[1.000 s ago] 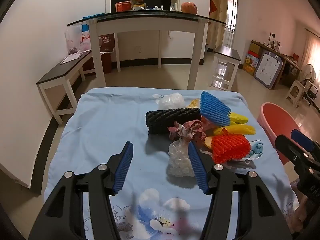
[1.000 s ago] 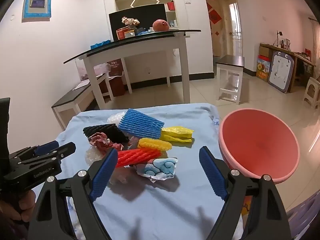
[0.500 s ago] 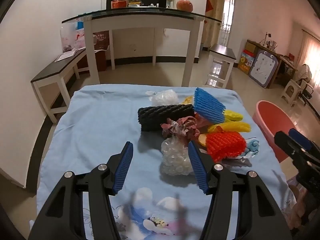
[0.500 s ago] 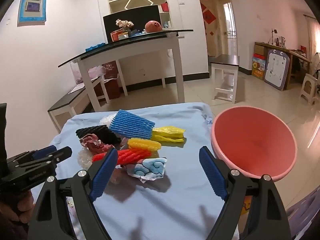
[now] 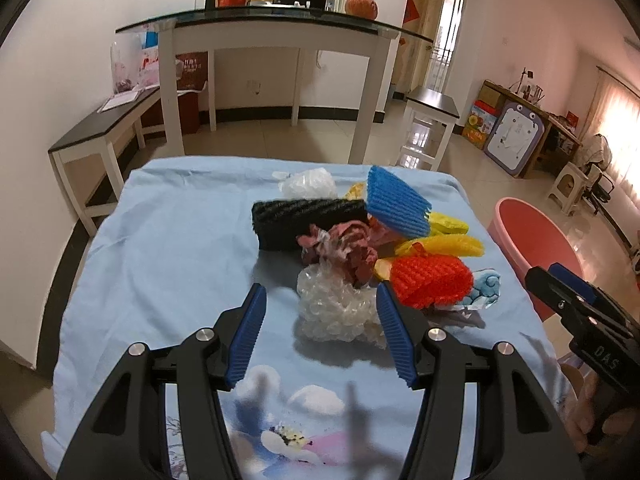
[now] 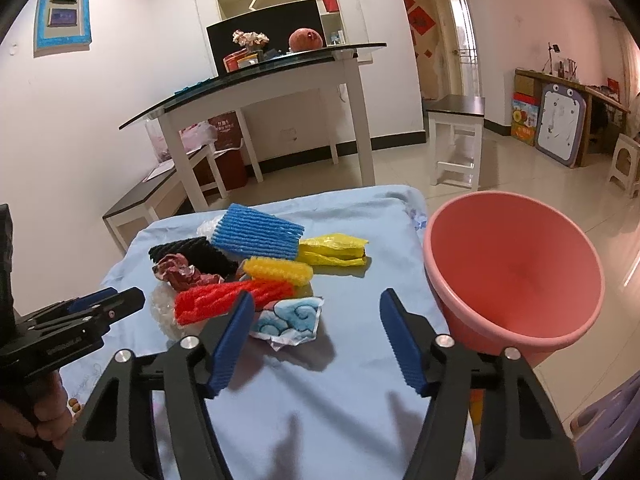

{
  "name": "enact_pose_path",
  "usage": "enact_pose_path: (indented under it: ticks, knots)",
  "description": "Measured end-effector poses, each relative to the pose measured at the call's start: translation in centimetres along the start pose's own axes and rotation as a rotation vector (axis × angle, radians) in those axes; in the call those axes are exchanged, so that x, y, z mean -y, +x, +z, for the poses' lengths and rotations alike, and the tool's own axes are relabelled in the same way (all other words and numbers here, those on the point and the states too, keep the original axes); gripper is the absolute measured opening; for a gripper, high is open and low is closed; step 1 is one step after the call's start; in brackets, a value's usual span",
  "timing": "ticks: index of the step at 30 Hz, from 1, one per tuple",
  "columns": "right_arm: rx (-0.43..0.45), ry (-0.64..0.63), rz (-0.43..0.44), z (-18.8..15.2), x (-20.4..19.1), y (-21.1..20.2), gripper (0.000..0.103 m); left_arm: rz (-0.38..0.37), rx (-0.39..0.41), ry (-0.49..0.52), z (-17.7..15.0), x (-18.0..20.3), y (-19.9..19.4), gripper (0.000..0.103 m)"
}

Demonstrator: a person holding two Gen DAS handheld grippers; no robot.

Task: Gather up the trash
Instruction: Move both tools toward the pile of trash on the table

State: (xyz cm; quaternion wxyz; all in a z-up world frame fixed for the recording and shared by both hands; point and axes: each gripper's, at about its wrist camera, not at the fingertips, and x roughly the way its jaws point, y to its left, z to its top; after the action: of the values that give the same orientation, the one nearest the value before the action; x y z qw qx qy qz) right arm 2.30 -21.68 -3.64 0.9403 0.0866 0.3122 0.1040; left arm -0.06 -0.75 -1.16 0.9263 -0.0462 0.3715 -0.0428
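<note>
Beyond the left gripper's blue ribbed pads (image 5: pixel 250 334) lies a clear bubble wrap wad (image 5: pixel 334 312). Past it sit a crumpled maroon wrapper (image 5: pixel 348 246), a black foam net (image 5: pixel 304 218) and a bright blue foam net (image 5: pixel 394 206). Just past the right gripper's blue pads (image 6: pixel 404 344) is a wrapper with blue cloud swirls on white (image 6: pixel 290 318), beside a red foam net (image 6: pixel 228 298), a yellow foam net (image 6: pixel 278 270) and a yellow bag (image 6: pixel 334 254). The tablecloth (image 6: pixel 360 380) is pale blue with a flower print. The bucket (image 6: pixel 516 280) is salmon pink.
</note>
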Motion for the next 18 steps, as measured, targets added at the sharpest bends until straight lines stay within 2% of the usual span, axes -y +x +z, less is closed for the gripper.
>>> enact_pose_path:
  ticks: [8, 18]
  knots:
    - [-0.024, 0.023, 0.047, 0.0, 0.5, 0.9, 0.059, 0.006, -0.023, 0.004, 0.2, -0.1, 1.1, 0.058]
    - [-0.023, 0.031, 0.060, 0.2, 0.3, 1.5, 0.059, -0.026, 0.009, 0.018, 1.7, 0.0, 1.6, 0.058]
